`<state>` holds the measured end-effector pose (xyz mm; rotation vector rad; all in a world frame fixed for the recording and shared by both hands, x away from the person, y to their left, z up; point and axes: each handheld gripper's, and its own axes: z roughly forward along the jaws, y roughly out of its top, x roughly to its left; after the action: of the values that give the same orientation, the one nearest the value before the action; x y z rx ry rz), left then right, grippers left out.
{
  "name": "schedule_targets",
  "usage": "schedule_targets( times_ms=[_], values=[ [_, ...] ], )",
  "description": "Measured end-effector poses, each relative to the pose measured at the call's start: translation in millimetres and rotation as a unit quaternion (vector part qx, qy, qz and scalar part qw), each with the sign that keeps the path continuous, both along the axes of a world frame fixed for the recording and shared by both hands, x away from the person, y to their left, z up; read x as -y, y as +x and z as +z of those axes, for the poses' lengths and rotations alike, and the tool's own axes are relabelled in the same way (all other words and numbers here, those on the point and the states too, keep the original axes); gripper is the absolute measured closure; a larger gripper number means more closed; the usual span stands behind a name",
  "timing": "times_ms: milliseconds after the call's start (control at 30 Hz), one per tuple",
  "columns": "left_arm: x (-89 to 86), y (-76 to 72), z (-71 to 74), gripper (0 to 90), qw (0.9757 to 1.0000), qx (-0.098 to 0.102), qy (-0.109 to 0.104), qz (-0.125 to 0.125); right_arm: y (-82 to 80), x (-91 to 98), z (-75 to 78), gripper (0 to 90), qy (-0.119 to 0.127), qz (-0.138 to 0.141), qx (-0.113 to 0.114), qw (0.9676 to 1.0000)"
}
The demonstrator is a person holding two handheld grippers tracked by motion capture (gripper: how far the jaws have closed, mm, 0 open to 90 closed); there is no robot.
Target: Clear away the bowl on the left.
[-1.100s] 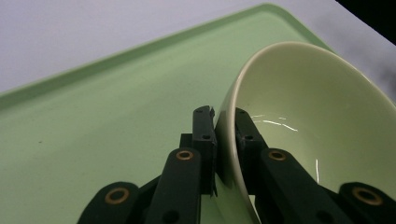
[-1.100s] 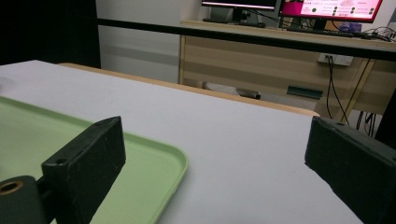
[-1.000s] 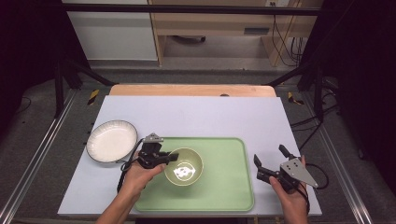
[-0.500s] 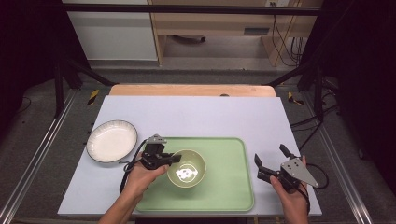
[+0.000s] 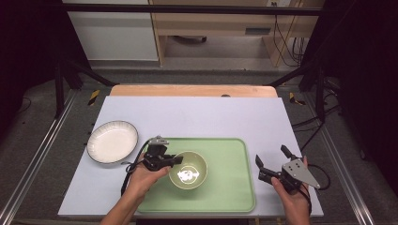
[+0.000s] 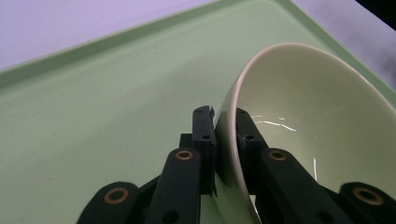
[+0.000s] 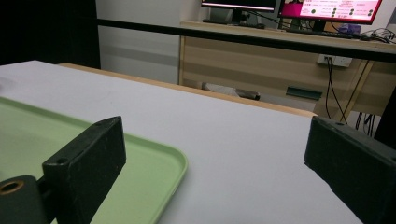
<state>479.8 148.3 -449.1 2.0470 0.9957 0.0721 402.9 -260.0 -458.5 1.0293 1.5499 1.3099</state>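
Right gripper: fingers spread, idle off the tray's corner. Left gripper: fingers clenched on green bowl rim, bowl on tray. Step: grasp made; whether lifted, unclear. Next: lift level, probably toward white plate.

Grey carpeted floor around table. Pale wooden desk at top centre of high view, cables hanging at its right end. White panel upper left. Black frame bar across top. Monitors on desk, top right of right gripper view.
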Motion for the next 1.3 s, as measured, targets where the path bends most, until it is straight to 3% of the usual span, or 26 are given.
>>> schedule_targets(
  times_ms=[533,800,1000,1067,1133,1200,1300],
  values=[
    [1.5,4.2,-5.1,82.7,0.9999,-0.004,0.009,0.005,-0.8,0.2,0.2,5.6,0.001,0.000,0.000,1.0000],
    [2.2,4.0,-4.8,82.8,0.9998,0.005,0.019,0.004,-1.1,-0.5,0.4,5.6,-0.001,0.001,0.000,1.0000],
    [4.1,3.0,-4.7,81.6,0.9993,0.025,0.027,0.011,-2.3,2.4,1.7,5.6,0.003,-0.002,0.003,1.0000],
    [2.9,2.7,-2.2,69.2,0.9985,0.041,0.030,0.019,-2.3,3.2,1.9,5.5,0.003,-0.003,0.003,1.0000],
    [-0.6,2.9,2.5,55.5,0.9981,0.054,0.029,0.011,-2.3,3.7,1.9,5.5,0.004,-0.003,0.003,1.0000],
    [-4.7,1.5,10.0,50.6,0.9969,0.074,0.023,0.015,-2.5,3.9,2.1,5.5,0.004,-0.002,0.003,1.0000],
    [-10.2,1.5,17.8,38.2,0.9958,0.090,0.006,0.014,-1.7,3.9,1.7,5.5,0.005,-0.002,0.002,1.0000]
  ],
)
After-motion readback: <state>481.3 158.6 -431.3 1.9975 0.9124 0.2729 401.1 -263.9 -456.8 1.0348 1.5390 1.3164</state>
